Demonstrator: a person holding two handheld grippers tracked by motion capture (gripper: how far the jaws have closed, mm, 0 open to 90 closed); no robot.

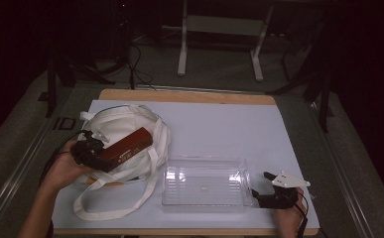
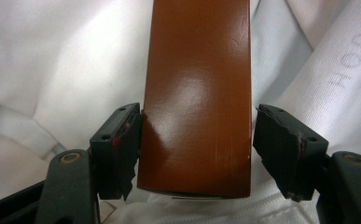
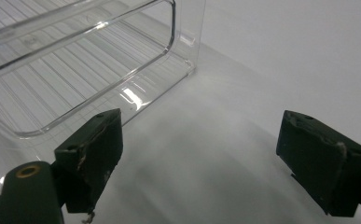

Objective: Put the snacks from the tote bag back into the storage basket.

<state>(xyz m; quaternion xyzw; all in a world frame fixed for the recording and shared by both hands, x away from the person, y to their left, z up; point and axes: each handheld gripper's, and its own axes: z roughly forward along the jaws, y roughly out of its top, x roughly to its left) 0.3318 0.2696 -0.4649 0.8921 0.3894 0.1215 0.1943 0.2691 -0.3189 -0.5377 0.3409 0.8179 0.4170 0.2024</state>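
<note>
On the left of the table (image 1: 279, 124) we see the left gripper (image 1: 96, 151) at the near end of a long reddish-brown box (image 1: 129, 144), which lies slanted on top of a white tote bag (image 1: 120, 126); far end of the box points up and right across the bag; we judge the step in hand as taking the box off or out of the bag, likely bound for the clear plastic tray (image 1: 207, 182) just right of the bag.

In the left gripper view the box (image 2: 197, 98) sits between the two black jaws, running away from the camera over the white cloth (image 2: 61, 70); left jaw looks to touch the box's side, right jaw stands a sliver clear of the other side; so we call it loose, not clamped; box bracketed but not pinched.

Next move, as we judge it: close the jaws squarely on the box's long sides, then lift clear of the bag's straps (image 1: 152, 168) and carry it right to the tray; risk is the glossy box slipping or swinging from an end grip, or a strap snagging.

Right gripper (image 1: 269, 191) rests near the tray's right end on the white mat; jaws wide apart, nothing between them; tray corner (image 3: 122, 70) just ahead and left of it; tray looks empty.
</note>
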